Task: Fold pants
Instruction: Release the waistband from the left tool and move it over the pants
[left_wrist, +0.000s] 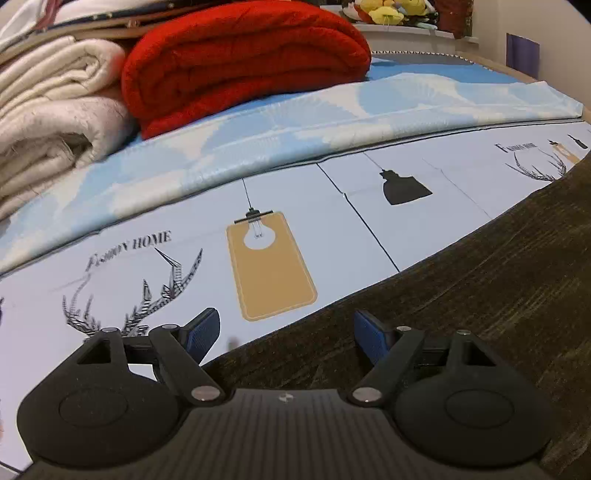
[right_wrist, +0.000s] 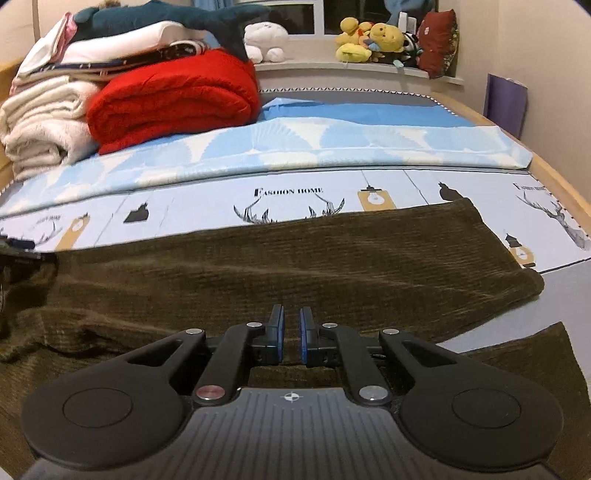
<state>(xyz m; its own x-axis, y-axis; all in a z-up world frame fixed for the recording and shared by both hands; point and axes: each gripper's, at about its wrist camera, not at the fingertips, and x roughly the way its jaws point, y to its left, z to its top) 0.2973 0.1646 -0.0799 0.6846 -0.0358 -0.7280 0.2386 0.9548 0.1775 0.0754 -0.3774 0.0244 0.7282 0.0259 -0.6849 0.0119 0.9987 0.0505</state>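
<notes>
L claw (left_wrist: 287, 334) spread over pants (left_wrist: 480, 288) edge, R claw (right_wrist: 291, 334) pressed together, maybe pinching fabric.

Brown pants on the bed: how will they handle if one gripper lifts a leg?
The pants will probably drape and sag: they already lie rumpled near the waist. Ribbed, thick-looking fabric suggests decent grip and some weight. The legs lie apart, so lifting one likely drags the other.

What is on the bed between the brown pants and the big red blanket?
Only bedding: the printed sheet with lamps and antlers, then a folded blue-and-white quilt. The right wrist view shows it between the pants and red blanket.
</notes>
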